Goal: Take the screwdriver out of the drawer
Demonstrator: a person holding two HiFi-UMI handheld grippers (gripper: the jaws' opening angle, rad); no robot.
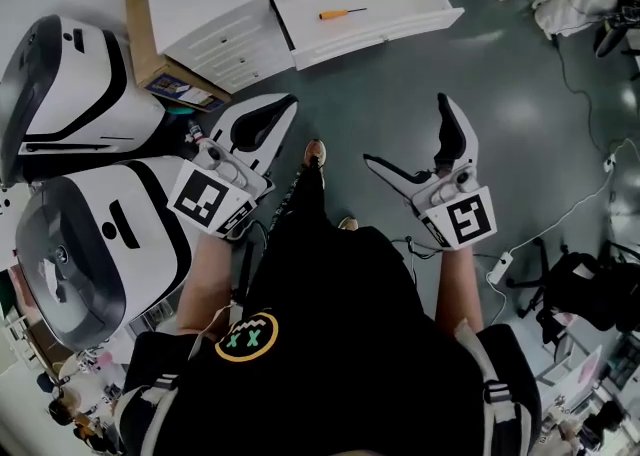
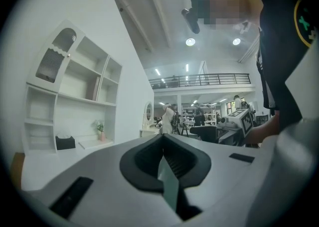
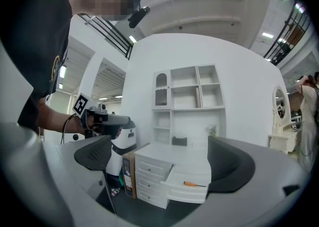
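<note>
An orange-handled screwdriver [image 1: 340, 13] lies in the open top drawer [image 1: 400, 19] of a white dresser [image 1: 225, 39], far ahead of both grippers. In the right gripper view the screwdriver [image 3: 193, 184] shows low between the spread pads, inside the drawer [image 3: 182, 191]. My right gripper [image 1: 405, 132] is open and empty above the grey floor. My left gripper [image 1: 280, 109] is shut on nothing, its tips pointing toward the dresser's drawer stack. In the left gripper view the black pads [image 2: 172, 159] meet, and the left gripper [image 2: 163, 139] faces a white shelf unit.
Two large white and black machines [image 1: 70, 74] [image 1: 90, 244] stand at the left. A cardboard box [image 1: 150, 54] leans against the dresser's side. Cables and a power strip [image 1: 498, 267] lie on the floor at the right. The person's shoe [image 1: 315, 152] is between the grippers.
</note>
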